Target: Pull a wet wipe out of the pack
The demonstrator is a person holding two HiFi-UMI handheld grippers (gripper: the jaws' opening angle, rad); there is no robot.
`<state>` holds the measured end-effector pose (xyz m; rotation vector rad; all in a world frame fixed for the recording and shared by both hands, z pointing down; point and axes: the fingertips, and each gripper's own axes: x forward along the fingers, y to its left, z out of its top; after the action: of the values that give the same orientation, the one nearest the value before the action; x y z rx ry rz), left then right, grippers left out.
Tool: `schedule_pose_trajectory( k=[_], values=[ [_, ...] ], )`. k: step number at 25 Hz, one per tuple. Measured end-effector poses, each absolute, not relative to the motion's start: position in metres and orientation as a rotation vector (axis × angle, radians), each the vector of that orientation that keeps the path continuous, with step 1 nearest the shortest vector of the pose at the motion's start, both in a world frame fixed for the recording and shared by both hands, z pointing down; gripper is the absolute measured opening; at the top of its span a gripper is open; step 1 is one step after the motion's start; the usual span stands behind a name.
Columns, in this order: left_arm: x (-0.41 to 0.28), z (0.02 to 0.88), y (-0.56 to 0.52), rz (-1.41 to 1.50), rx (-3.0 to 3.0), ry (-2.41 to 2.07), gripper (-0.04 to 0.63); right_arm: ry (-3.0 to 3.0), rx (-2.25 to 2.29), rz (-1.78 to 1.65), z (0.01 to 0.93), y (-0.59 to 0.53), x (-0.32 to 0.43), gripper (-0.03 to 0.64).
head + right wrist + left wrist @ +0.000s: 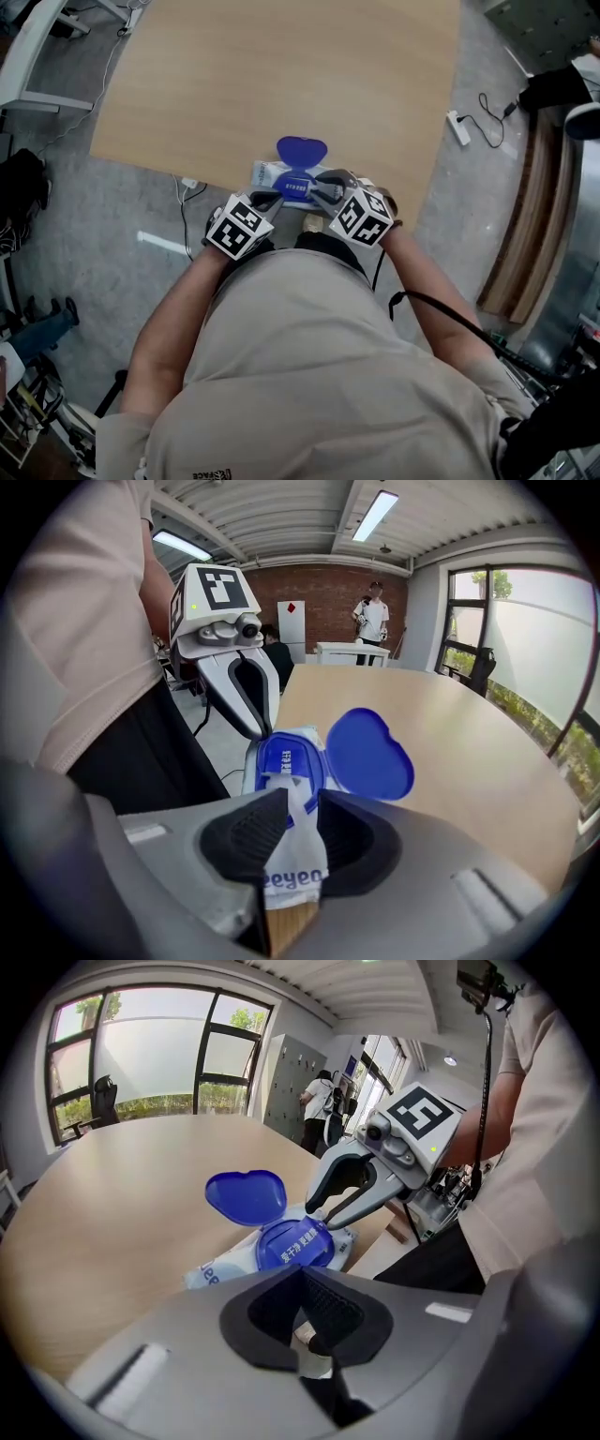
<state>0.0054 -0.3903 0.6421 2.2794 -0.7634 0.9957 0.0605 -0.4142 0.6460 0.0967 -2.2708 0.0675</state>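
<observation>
- Head view: a soft film wipe pack (270,173), its heart-shaped blue lid (301,150) flipped open, lies at the wooden table's (281,75) near edge.
- Left gripper view: the left gripper (303,1277) has its jaws pinched on the pack's pale corner.
- Right gripper view: the right gripper (302,801) has its jaws clamped on a white wet wipe (284,785) rising from the pack's opening.

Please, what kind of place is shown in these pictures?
Probably an office or lab workspace: a large wooden table, grey lockers beside big windows, and a power strip on the grey floor.
</observation>
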Motion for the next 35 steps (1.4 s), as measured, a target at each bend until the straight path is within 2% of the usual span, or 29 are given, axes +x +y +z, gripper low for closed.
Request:
schedule_pose_trajectory(
  k=[12, 19, 35],
  values=[
    [0.004, 0.652, -0.394, 1.004, 2.239, -0.779, 0.005, -2.262, 0.008, 0.086, 0.659, -0.411, 0.058, 0.075],
    [0.008, 0.654, -0.393, 1.024, 2.245, -0.769, 0.006, -2.274, 0.001, 0.106, 0.657, -0.405, 0.060, 0.005],
    [0.010, 0.653, -0.395, 1.048, 2.268, -0.741, 0.006, -2.326, 0.122, 0.158, 0.635, -0.410, 0.069, 0.003]
  ],
)
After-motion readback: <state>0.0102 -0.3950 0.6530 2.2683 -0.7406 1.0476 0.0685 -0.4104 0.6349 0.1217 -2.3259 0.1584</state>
